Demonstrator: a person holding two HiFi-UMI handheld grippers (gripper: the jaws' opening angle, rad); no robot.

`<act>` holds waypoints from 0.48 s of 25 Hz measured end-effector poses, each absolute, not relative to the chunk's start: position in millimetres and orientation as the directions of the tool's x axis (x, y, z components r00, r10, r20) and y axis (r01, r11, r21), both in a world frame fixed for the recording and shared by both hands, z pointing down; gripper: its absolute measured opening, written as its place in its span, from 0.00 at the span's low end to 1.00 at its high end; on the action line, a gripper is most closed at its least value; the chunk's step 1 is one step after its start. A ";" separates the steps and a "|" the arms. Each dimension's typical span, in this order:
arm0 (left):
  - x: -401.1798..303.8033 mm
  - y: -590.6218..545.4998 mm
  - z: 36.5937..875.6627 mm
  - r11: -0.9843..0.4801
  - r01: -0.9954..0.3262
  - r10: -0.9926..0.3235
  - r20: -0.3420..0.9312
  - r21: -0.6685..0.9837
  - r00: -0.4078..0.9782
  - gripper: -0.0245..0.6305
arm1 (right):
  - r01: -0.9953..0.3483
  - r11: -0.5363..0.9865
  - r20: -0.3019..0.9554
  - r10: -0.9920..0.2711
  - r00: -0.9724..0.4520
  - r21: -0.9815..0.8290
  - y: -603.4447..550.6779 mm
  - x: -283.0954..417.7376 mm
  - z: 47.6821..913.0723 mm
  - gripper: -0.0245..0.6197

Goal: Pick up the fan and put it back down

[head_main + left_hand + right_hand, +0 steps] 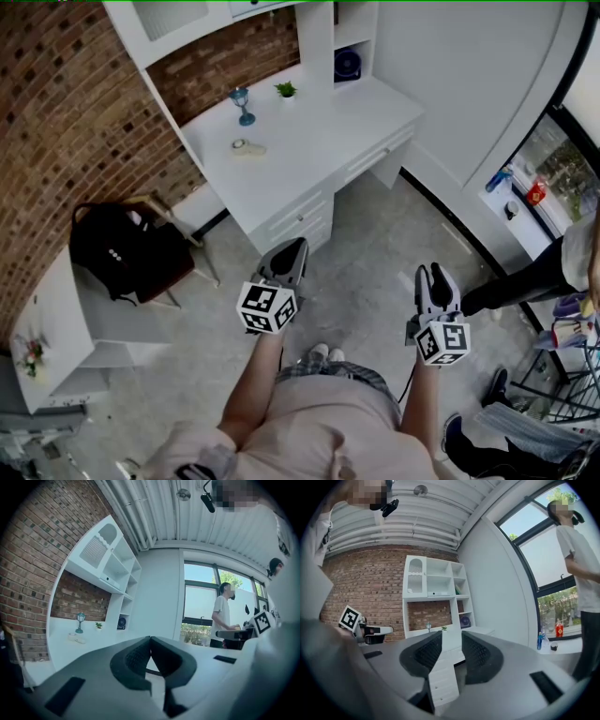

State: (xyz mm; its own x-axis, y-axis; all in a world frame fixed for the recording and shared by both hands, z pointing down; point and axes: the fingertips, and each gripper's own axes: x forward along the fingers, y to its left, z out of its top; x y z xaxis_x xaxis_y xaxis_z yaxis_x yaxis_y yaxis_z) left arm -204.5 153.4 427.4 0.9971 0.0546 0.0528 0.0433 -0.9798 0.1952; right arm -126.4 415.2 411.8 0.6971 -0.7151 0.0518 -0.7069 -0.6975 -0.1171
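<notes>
Left gripper (296,247), jaws pressed together and empty, right gripper (435,272) beside it, jaws narrowly apart around nothing, blue fan (347,64) well apart in a shelf cubby at the white desk's (319,141) back

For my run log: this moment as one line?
stage: pre-pickup | fan: in shelf cubby, untouched | left gripper: shut, empty | right gripper: open, empty

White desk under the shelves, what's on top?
A blue stemmed ornament, a small green plant, a pale flat object, and a fan in the end cubby. The shut drawers hide their contents.
</notes>
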 end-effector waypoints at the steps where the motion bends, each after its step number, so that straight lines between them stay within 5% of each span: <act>1: -204.4 152.7 428.2 -0.979 0.043 0.055 0.055 0.197 0.997 0.08 | -0.717 -0.687 0.043 -0.725 0.687 -0.116 412.6 -126.7 407.6 0.28; 8: -199.5 149.0 432.3 -0.977 0.058 0.073 0.065 0.203 0.995 0.08 | -0.723 -0.674 -0.024 -0.729 0.684 -0.153 401.7 -123.6 389.3 0.63; 12: -196.5 143.1 436.1 -0.976 0.066 0.084 0.077 0.210 0.994 0.08 | -0.702 -0.690 -0.006 -0.712 0.702 -0.177 397.6 -122.0 398.0 0.74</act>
